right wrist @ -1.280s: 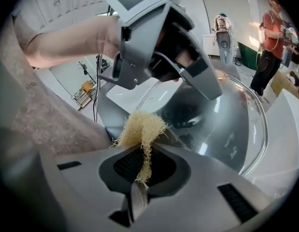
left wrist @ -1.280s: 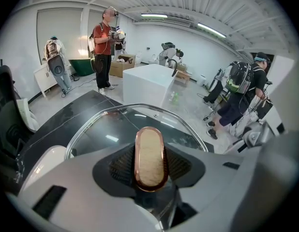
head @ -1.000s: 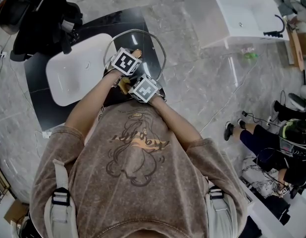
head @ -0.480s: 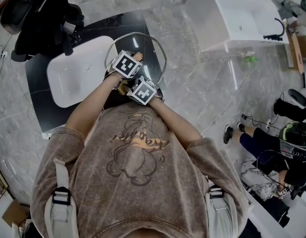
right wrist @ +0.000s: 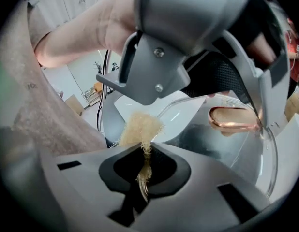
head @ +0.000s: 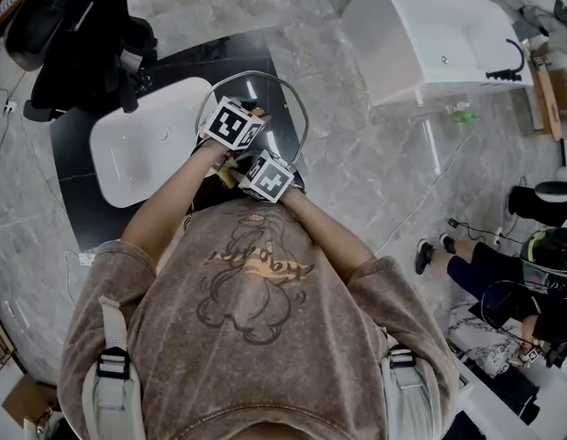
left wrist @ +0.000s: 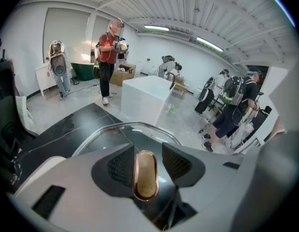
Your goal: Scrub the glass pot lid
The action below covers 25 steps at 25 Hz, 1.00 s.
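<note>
Scrubbing step, judging by grips: L gripper (left wrist: 148, 165) clamps lid (right wrist: 236, 158) by knob (left wrist: 145, 178); R gripper (right wrist: 145, 170) pinches scrubber (right wrist: 140, 129). Next, prob.: press it onto lid, rub.

Head view: overhead, facing steeply down past the person's chest onto the round clear glass pot lid (head: 285, 122) and black surface (head: 77, 214).
Left gripper view: tight behind its jaws, facing out across the room; the lid's copper-coloured oval handle (left wrist: 145, 174) is central.
Right gripper view: close, facing the same handle (right wrist: 234, 118) from the side.
Shared by all three: the lid.
</note>
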{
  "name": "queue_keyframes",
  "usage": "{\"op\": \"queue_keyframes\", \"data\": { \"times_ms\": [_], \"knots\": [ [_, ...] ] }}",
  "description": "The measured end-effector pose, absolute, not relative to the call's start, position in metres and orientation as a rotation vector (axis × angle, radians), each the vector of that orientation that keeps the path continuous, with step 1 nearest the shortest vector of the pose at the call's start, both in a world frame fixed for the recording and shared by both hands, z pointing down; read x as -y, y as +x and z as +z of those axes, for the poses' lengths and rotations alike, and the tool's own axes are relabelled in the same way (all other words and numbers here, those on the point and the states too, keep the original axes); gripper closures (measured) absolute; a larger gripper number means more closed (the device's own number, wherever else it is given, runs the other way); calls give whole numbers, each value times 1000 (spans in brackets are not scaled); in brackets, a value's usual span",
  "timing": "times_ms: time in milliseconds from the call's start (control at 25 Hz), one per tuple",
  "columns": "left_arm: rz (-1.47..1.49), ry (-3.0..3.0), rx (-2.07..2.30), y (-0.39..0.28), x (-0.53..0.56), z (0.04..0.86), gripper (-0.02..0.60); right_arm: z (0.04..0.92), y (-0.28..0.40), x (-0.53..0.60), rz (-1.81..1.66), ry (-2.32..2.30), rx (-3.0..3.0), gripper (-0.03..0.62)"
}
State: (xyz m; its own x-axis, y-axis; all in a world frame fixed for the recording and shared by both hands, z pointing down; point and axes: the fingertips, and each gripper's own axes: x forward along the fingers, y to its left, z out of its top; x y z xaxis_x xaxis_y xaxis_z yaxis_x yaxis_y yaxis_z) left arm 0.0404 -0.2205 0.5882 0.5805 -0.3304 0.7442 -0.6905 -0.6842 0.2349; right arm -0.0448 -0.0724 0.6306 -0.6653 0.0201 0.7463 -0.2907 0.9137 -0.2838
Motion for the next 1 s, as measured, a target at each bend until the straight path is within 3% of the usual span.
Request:
{"op": "queue_keyframes", "data": {
  "times_ms": [120, 200, 280, 480, 760, 1000],
  "knots": [
    [814, 2337, 850, 34, 228, 563, 404, 613, -33, 90, 560, 290, 2305, 556],
    [764, 2340, 886, 24, 229, 548, 526, 595, -16, 105, 631, 391, 2352, 556],
    [741, 2335, 925, 14, 228, 536, 565, 576, 7, 121, 691, 510, 2393, 556],
    [567, 2386, 989, 9, 221, 486, 565, 515, 64, 158, 657, 847, 2487, 556],
    [233, 2675, 1160, 10, 222, 409, 565, 415, 125, 198, 242, 1383, 2627, 556],
    [24, 2791, 1278, -1, 227, 384, 565, 383, 148, 209, 50, 1613, 2683, 556]
  ]
}}
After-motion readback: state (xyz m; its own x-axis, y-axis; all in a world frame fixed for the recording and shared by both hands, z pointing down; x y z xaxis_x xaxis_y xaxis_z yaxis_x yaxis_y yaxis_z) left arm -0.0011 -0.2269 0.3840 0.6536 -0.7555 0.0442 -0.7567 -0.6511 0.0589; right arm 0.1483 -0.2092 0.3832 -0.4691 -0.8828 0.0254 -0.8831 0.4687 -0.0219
